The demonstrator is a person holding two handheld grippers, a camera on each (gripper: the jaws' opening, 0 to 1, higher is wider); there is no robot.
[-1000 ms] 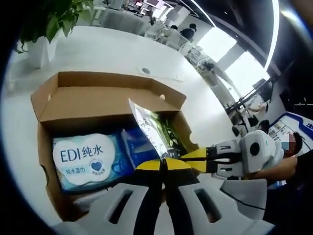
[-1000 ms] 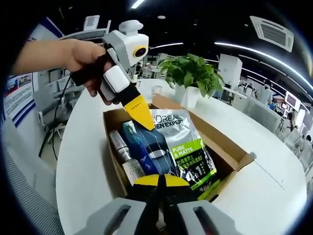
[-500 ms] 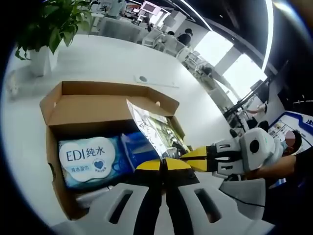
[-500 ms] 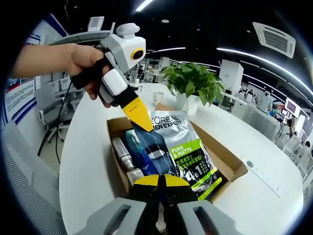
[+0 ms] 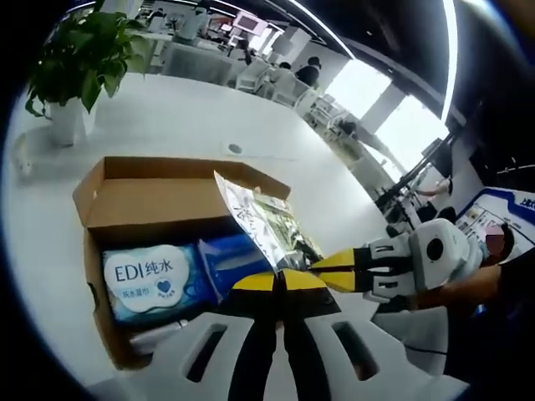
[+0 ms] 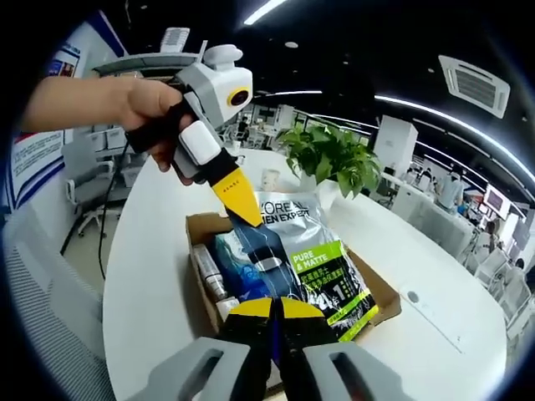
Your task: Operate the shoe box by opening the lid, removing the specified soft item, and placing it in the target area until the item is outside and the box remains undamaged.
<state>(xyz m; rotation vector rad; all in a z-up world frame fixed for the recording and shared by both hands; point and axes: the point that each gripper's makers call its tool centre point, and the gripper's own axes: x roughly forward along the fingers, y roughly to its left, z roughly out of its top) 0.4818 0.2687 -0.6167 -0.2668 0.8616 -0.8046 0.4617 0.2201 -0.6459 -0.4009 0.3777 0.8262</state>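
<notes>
White office table (image 5: 167,117), open shoe box (image 5: 159,196), silver-green pouch (image 6: 313,259) clamped at opposite ends by left hand-held gripper (image 6: 242,205) and right hand-held gripper (image 6: 272,307)

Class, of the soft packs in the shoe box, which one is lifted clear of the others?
The silver-and-green pouch, pinched at opposite ends by both grippers; the wipes pack lies flat in the box.

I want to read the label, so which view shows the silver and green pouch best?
The right gripper view: the silver and green pouch faces the camera, print legible. The left gripper view catches it nearly edge-on, label unreadable.
</notes>
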